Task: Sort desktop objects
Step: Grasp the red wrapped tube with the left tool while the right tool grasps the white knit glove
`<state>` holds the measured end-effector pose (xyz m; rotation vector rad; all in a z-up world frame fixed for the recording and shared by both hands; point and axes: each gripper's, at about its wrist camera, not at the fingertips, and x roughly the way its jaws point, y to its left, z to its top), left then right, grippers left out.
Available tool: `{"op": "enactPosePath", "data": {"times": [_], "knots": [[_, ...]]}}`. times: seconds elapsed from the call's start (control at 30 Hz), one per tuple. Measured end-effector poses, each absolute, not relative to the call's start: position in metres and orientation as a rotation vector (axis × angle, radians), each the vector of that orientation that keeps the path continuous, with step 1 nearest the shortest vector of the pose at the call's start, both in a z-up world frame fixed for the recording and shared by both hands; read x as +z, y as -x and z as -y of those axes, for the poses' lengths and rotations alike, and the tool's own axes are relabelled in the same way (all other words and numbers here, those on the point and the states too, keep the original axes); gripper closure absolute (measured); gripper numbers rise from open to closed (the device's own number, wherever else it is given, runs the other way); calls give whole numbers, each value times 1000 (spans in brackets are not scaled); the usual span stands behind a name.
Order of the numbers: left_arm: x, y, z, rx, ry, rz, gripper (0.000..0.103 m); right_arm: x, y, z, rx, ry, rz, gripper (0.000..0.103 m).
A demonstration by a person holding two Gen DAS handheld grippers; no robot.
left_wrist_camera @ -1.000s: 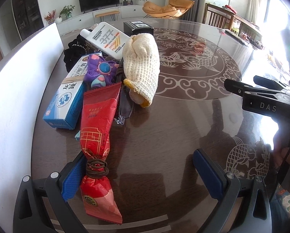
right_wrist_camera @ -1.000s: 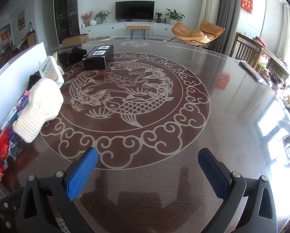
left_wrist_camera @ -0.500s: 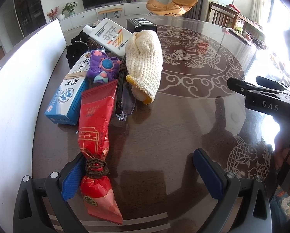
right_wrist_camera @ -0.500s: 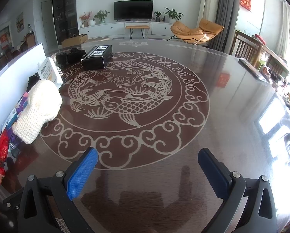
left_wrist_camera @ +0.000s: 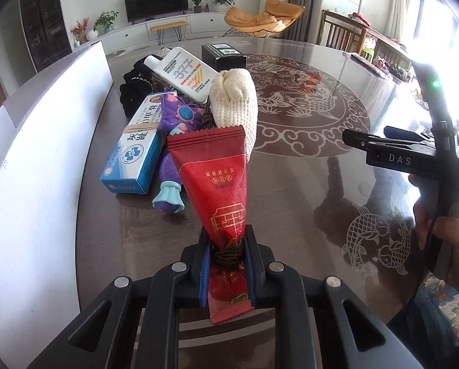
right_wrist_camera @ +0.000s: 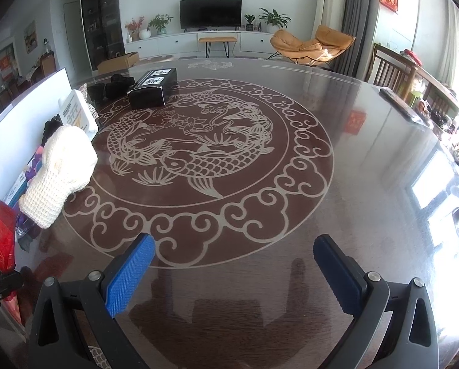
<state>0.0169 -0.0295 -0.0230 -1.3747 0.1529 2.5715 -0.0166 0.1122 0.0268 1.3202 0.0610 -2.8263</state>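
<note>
Nearest us, in the left wrist view, our left gripper [left_wrist_camera: 227, 264] has just closed its jaws, and its blue pads now pinch the shiny red foil snack packet [left_wrist_camera: 212, 181] at the neck bound by a dark brown hair tie [left_wrist_camera: 226, 256]. Half a second ago those jaws stood wide apart with the packet lying flat by the left pad; now the packet's far end is raised off the glossy dark wooden table [left_wrist_camera: 291, 190]. Beyond it we see the purple toy figure [left_wrist_camera: 175, 123], more exposed than before, beside the blue and white carton [left_wrist_camera: 137, 150], the cream knitted glove [left_wrist_camera: 237, 101] and the white sunscreen bottle [left_wrist_camera: 183, 73]. Farther off lies the black box [left_wrist_camera: 223, 57]. Our right gripper [right_wrist_camera: 234, 273] is as before, jaws wide apart, holding nothing, above bare table.
</note>
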Motion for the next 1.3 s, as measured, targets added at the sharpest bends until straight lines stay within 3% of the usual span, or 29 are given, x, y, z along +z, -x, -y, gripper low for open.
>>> {"op": "enactPosePath", "data": {"times": [0.2, 0.47, 0.5, 0.53, 0.63, 0.73, 0.93, 0.97, 1.03, 1.1, 1.17, 1.23, 1.3], "knots": [[-23, -19, 56, 2629, 1374, 10, 85, 45, 15, -97, -2575, -1166, 115, 0], [-27, -21, 68, 2634, 1376, 102, 85, 52, 72, 12, -2246, -1265, 126, 0], [-28, -22, 69, 2630, 1377, 108, 85, 48, 78, 17, -2226, -1283, 137, 7], [-28, -24, 70, 2625, 1375, 110, 85, 43, 82, 20, -2198, -1303, 162, 28], [-32, -28, 67, 2601, 1368, 86, 85, 37, 84, 11, -2128, -1337, 244, 56], [-33, -28, 60, 2560, 1359, 103, 85, 33, 76, -11, -2091, -1354, 239, 60], [-33, -19, 42, 2539, 1353, 86, 85, 32, 55, -78, -2185, -1449, 136, 57], [-33, -18, 42, 2543, 1354, 86, 84, 34, 52, -83, -2211, -1462, 81, 53], [-32, -16, 43, 2538, 1365, 86, 83, 37, 50, -89, -2234, -1470, 42, 19], [-30, -18, 46, 2543, 1376, 64, 77, 47, 46, -91, -2247, -1431, 67, 10], [-27, -23, 52, 2560, 1372, 34, 56, 51, 46, -88, -2257, -1407, 90, 8], [-24, -27, 58, 2575, 1369, 8, 41, 50, 50, -79, -2254, -1420, 109, 8], [-22, -31, 59, 2580, 1364, 1, 37, 44, 56, -66, -2259, -1447, 113, 8]]}}
